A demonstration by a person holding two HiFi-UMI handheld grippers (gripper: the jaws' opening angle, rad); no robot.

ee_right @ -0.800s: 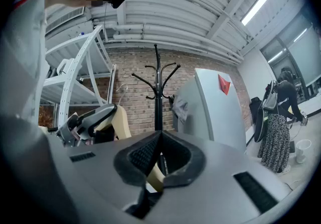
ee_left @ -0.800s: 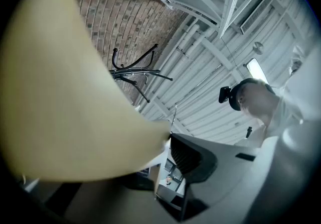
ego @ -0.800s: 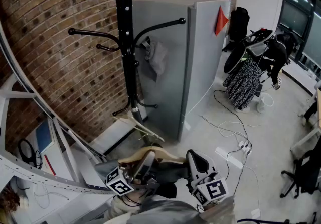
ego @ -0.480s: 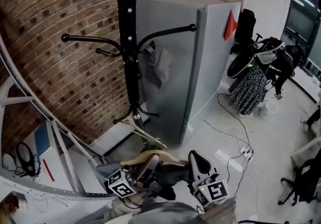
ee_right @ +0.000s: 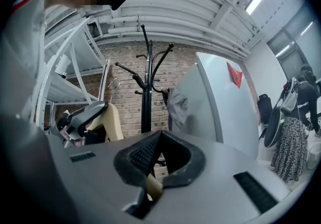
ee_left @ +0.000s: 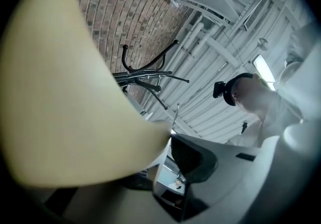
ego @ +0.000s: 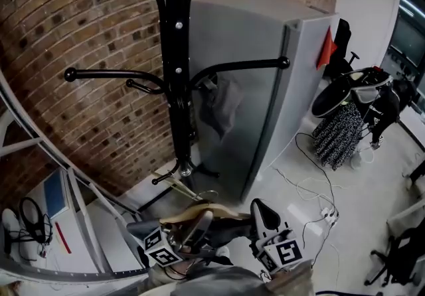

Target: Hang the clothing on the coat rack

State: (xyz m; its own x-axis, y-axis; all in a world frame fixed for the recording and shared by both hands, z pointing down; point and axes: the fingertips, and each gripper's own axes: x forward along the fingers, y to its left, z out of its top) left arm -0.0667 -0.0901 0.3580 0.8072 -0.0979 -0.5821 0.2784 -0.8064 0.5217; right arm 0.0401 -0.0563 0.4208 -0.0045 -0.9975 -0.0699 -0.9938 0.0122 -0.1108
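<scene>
The left hand-held gripper [ee_left: 166, 140] and right hand-held gripper [ee_right: 154, 156] both clamp the pale wooden hanger [ego: 199, 210] at 6 o'clock, seemingly to raise it onto the black metal coat rack [ego: 178, 56].

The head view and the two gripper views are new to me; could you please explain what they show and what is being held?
There is no robot here: a person holds a two-jaw gripper in each hand. The head view comes from a camera on the person's head, looking down. Each gripper view comes from a camera riding on that gripper, looking along its jaws. The left gripper and the right gripper are both shut on a wooden hanger that carries dark clothing. Ahead stands a black coat rack before a brick wall, beside a grey cabinet. A grey cloth seems to hang from one of its hooks. There is no table, only floor with cables.
</scene>
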